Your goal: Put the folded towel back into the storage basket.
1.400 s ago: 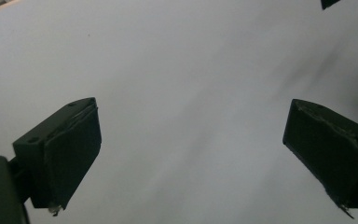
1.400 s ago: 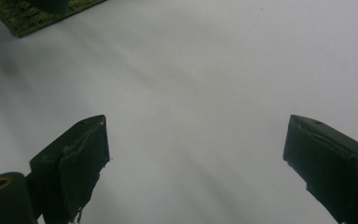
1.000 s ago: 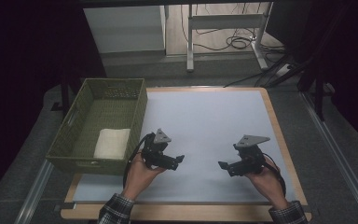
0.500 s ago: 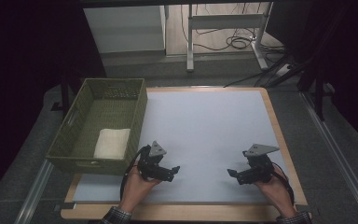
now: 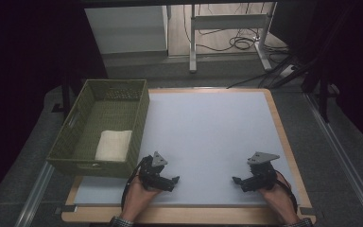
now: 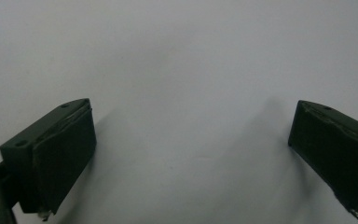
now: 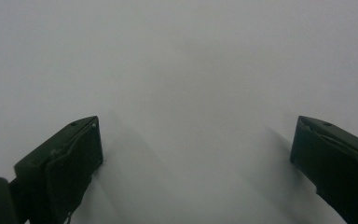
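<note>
- The left gripper (image 5: 174,180) and the right gripper (image 5: 236,180) are held low at the near edge of the white mat (image 5: 208,127), tips turned toward each other across a stretch of bare mat; this is judged to be a resting posture, with nothing in hand and no reach in progress.
- The folded cloth (image 5: 114,144) is seen lying flat on the floor of the green basket (image 5: 144,101), at its near end; it is taken to be the thing of the work, and its place inside the basket suggests the putting-away is already done.
- The basket is set along the left side of the mat, just beside the left gripper and well apart from the right one.
- In the left gripper view the jaws are seen spread wide, with only the pale mat between them; nothing is held or touched.
- In the right gripper view the jaws are likewise wide apart over the bare mat, and nothing is gripped.
</note>
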